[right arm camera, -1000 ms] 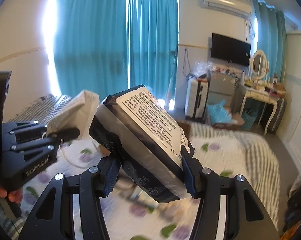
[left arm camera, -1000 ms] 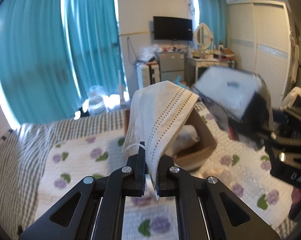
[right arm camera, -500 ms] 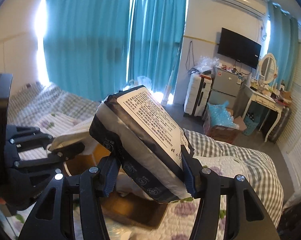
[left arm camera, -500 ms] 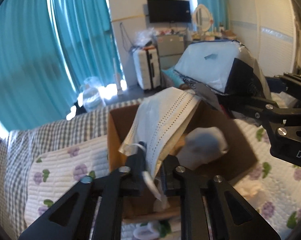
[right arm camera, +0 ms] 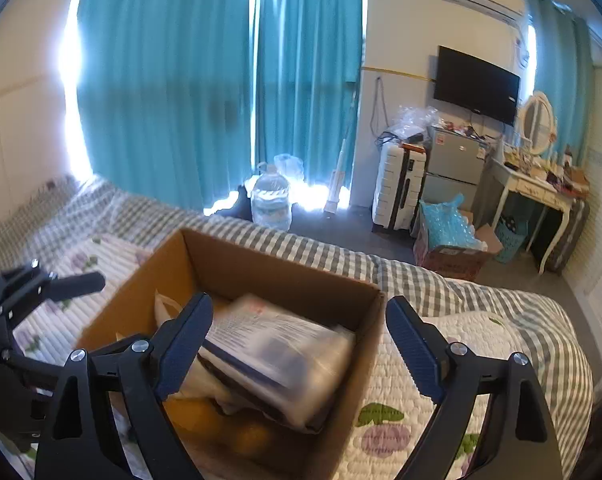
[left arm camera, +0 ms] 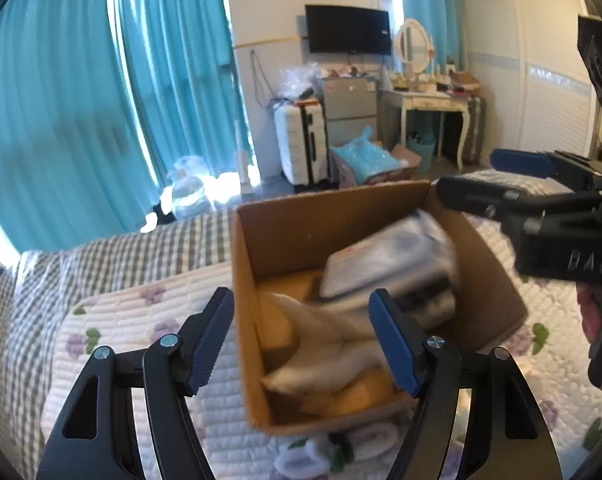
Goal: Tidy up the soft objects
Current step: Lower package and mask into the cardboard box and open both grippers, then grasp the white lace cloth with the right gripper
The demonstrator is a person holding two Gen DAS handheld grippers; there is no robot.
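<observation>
An open cardboard box [left arm camera: 333, 208] stands on the bed. My left gripper [left arm camera: 303, 332] hovers over its near left corner; its jaws are opening and nothing is pressed between them. Below it, a white face mask [left arm camera: 325, 344] lies blurred in the box. Beside the mask rests a plastic-wrapped pack [left arm camera: 389, 256] with a printed label. My right gripper [right arm camera: 299, 332] is above the box [right arm camera: 269, 268], jaws opening and holding nothing, with the pack [right arm camera: 277, 344] lying under them. Each gripper shows in the other's view, the right gripper [left arm camera: 497, 180] over the box's right corner.
The box sits on a white quilt [right arm camera: 441, 360] with purple flowers over a grey checked sheet. Small white items [left arm camera: 313, 456] lie on the quilt in front of the box. A hand [left arm camera: 589, 312] holds the right gripper. Beyond the bed stand a water bottle [right arm camera: 271, 200] and a suitcase [right arm camera: 397, 188].
Both grippers came forward and down over the box and opened. The mask left the left gripper and the pack left the right; both now lie in the box.
</observation>
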